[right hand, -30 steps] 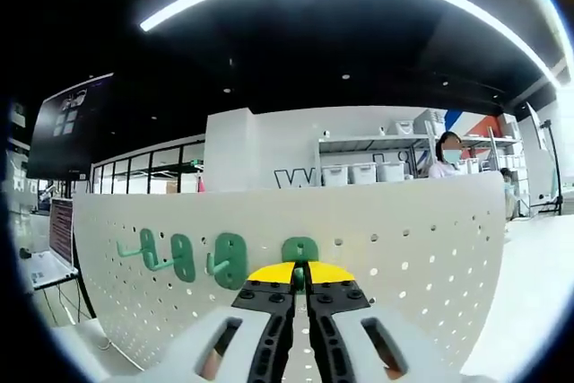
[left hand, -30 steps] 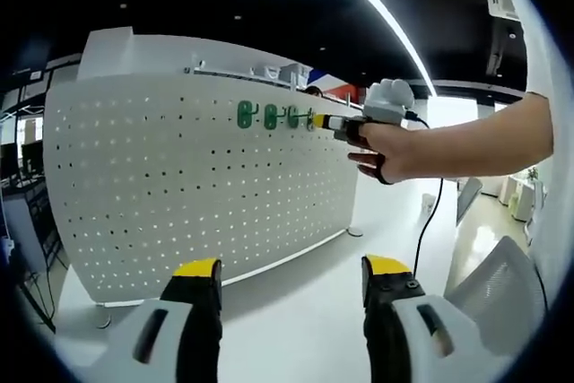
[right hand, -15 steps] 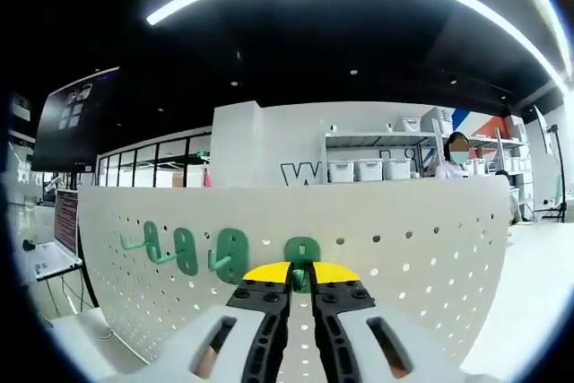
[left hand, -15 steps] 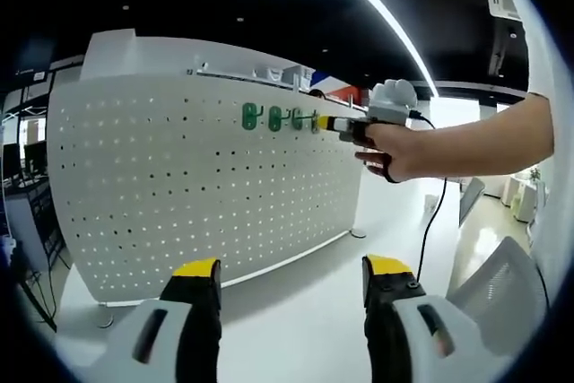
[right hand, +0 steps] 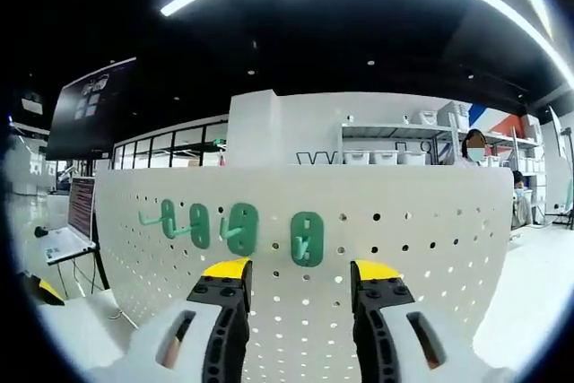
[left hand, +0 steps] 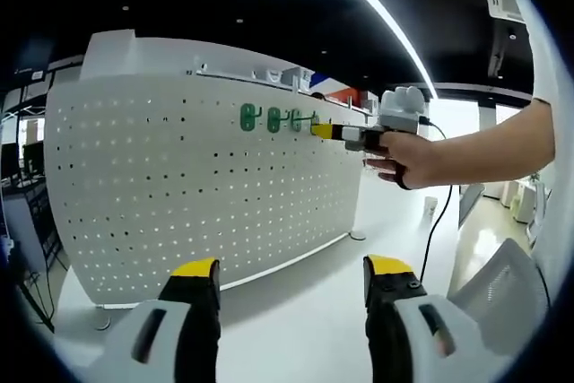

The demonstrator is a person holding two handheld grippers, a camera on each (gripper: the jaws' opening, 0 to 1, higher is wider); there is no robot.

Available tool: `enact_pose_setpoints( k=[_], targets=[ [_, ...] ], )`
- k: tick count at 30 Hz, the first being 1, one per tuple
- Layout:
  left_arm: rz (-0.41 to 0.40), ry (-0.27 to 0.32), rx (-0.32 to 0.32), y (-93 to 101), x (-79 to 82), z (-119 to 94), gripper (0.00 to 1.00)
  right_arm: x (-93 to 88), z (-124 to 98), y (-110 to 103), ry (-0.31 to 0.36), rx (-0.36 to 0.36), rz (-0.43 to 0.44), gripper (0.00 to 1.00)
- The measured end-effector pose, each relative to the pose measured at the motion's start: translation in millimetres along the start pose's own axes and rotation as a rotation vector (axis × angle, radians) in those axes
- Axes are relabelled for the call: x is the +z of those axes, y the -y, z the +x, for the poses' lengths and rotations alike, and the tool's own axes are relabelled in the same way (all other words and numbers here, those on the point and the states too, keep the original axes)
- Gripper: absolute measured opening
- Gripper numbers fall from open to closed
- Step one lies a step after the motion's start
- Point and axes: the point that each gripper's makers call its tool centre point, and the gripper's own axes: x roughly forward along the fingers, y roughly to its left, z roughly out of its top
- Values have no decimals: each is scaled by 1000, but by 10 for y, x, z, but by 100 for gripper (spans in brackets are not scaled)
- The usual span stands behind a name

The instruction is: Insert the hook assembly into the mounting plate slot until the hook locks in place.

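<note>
Green hook [right hand: 307,239] seated upright on pegboard [right hand: 430,248] at twelve o'clock from right gripper [right hand: 298,271], jaws spread, nearer than spread left gripper [left hand: 291,268].

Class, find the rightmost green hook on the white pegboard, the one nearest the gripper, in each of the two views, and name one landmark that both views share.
Left gripper view: the hook sits upper centre, last in the green row, just ahead of the right gripper.
Right gripper view: the hook sits at centre, above the open jaws.
Shared landmark: the white pegboard.
</note>
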Motion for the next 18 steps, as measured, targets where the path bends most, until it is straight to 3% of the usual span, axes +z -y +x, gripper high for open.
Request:
enact_pose_setpoints(
  k=[6,18],
  targets=[
    [6,5,0,-2,36,2,67,22,-3,-25,5,13,0,41],
    [3,13,5,-53,56,12,66,1,-178,-244,41,175,37,43]
  ],
)
